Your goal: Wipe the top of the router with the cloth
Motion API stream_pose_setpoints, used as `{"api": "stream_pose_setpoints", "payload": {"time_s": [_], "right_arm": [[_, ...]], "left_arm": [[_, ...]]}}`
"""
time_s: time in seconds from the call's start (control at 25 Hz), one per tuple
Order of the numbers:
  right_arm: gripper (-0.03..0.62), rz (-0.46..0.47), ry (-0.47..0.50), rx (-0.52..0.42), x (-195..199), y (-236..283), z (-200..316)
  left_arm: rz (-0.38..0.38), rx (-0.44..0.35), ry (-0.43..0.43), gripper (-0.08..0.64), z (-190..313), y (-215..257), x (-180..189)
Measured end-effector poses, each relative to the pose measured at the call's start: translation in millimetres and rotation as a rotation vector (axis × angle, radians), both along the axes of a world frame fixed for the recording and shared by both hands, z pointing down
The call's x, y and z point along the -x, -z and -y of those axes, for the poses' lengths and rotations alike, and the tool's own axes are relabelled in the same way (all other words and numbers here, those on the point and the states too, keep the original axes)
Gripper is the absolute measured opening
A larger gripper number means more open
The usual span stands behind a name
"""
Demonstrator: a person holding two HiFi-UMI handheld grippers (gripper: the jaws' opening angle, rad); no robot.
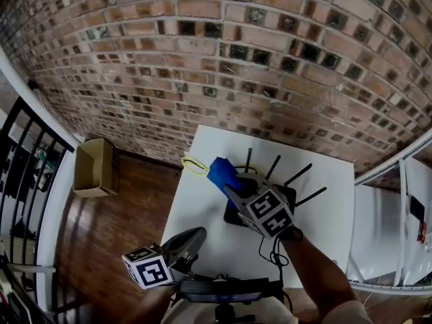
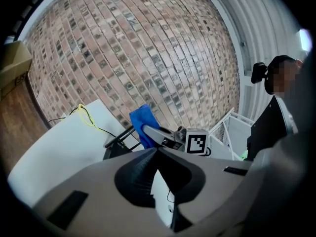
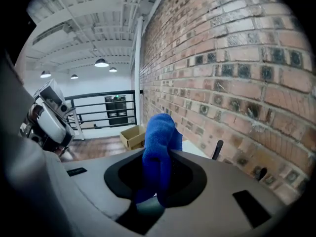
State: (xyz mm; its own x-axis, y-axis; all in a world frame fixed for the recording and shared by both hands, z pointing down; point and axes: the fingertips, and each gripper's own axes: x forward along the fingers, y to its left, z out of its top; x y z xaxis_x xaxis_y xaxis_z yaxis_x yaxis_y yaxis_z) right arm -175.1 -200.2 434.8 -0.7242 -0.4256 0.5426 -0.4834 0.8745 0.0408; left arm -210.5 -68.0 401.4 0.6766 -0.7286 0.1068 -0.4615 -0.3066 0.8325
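The black router [image 1: 237,212] with several upright antennas sits on the white table [image 1: 202,214]. My right gripper [image 1: 231,192] hovers over its left part, shut on a blue cloth [image 1: 222,172] that sticks out past the jaws. In the right gripper view the cloth [image 3: 159,144] stands between the jaws, with one antenna [image 3: 216,149] behind. My left gripper [image 1: 192,237] is at the table's near left edge, jaws together and holding nothing. The left gripper view shows the router [image 2: 116,146], the cloth [image 2: 142,121] and the right gripper [image 2: 152,131] ahead.
A yellow cable loop [image 1: 194,165] lies at the table's far left corner, and a black cable [image 1: 270,248] trails from the router toward me. A brick wall [image 1: 223,66] backs the table. A cardboard box [image 1: 94,167] stands on the wooden floor at left.
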Motion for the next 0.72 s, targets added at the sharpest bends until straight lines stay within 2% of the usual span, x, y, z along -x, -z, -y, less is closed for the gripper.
{"api": "stream_pose_setpoints", "payload": {"time_s": [0.36, 0.56, 0.72], "right_arm": [[0.110, -0.027, -0.017, 0.122, -5.9, -49.6, 2.1], [0.110, -0.016, -0.071, 0.241, -10.3, -81.4, 4.1], [0.110, -0.059, -0.120, 0.314, -14.5, -116.0, 6.4]], "left_arm": [[0.020, 0.026, 0.041, 0.017, -3.5, -1.9, -5.0], [0.027, 0.023, 0.045, 0.017, -6.9, -3.1, -4.3], [0.033, 0.030, 0.055, 0.017, -8.8, -3.7, -3.0]]}}
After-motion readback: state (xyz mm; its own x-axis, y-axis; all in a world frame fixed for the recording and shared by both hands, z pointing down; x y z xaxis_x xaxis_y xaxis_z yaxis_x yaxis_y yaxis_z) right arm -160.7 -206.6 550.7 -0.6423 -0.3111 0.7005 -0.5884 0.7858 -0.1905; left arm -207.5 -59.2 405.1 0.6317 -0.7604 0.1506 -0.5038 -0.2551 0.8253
